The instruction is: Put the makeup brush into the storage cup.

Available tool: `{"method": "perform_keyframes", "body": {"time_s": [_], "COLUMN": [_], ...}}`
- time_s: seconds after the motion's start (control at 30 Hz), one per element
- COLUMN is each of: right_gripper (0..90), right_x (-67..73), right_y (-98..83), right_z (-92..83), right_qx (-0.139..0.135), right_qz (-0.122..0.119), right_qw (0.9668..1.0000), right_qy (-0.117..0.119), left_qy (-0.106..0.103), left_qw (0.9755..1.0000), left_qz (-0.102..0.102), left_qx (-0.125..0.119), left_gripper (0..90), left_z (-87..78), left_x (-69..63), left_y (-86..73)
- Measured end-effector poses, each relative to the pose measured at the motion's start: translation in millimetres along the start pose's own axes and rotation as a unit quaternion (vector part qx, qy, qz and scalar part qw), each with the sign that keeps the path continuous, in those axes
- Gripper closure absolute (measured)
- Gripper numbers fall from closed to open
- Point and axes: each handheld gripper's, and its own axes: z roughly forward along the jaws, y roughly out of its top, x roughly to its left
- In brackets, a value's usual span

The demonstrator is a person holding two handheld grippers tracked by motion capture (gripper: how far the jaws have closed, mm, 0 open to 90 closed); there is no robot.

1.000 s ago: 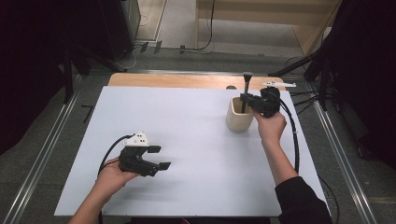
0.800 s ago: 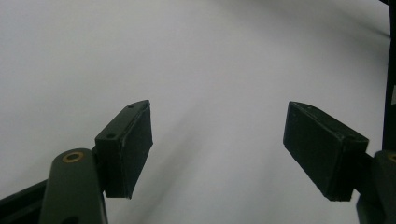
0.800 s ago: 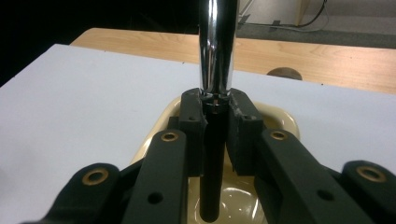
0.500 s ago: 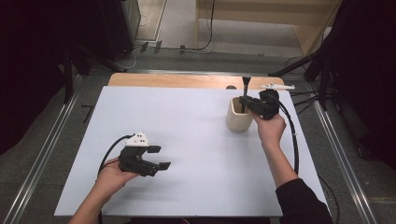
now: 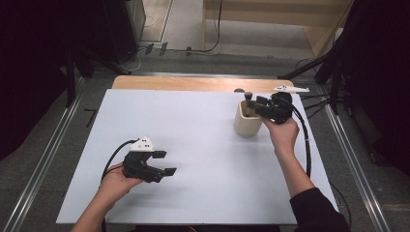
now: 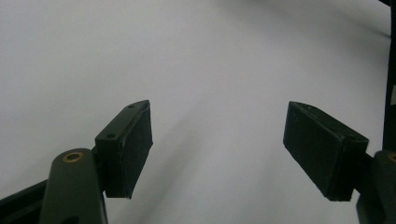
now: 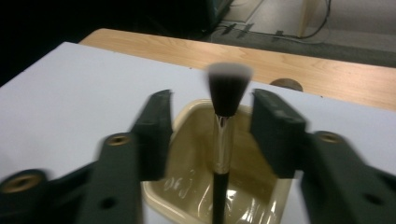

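A beige cup (image 5: 247, 126) stands at the back right of the white table (image 5: 193, 125). A black makeup brush (image 5: 248, 99) stands in it, bristles up. My right gripper (image 5: 258, 104) hovers at the cup's top. Its jaws have just been opening. In the right gripper view the brush (image 7: 227, 93) rises from the cup (image 7: 191, 140) between the parted jaws of my right gripper (image 7: 214, 100), and neither pad touches it. My left gripper (image 5: 167, 163) rests open near the front left, and in its own view my left gripper (image 6: 238, 135) has bare table between its jaws.
A wooden strip (image 5: 193, 83) runs along the table's back edge, with a small dark round spot (image 5: 238, 90) behind the cup. A white flat piece (image 5: 290, 89) lies at the back right. Metal rails (image 5: 43, 164) flank the table.
The right gripper's jaws have parted and let go of the brush, which has sunk lower into the cup. The left gripper has stayed put.
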Motion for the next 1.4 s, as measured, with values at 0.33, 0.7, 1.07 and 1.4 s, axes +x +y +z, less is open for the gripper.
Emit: {"method": "perform_keyframes", "body": {"time_s": [0.33,0.7,1.07,1.4], "right_gripper": [29.5,29.4,29.0,28.9], "right_x": [9.2,28.5,45.9,49.3], "right_y": [-10.9,-24.8,-41.8,-54.6], "right_z": [-11.9,-23.1,-26.9,-17.5], "right_qx": [0.015,0.02,0.014,0.034], "right_qz": [-0.016,-0.027,-0.04,-0.052], "right_qw": [0.9993,0.9972,0.9941,0.9908], "right_qy": [0.029,0.067,0.1,0.121], "left_qy": [0.0,0.0,0.003,0.006], "left_qw": [1.0,1.0,1.0,0.9999], "left_qz": [0.0,-0.003,-0.009,-0.012], "left_qx": [-0.001,-0.001,-0.001,-0.001], "left_gripper": [24.7,24.6,24.7,24.7], "left_z": [-0.2,-0.1,0.0,-0.7], "left_x": [0.6,1.7,5.1,5.9], "left_y": [0.0,0.0,-1.6,-2.0]}}
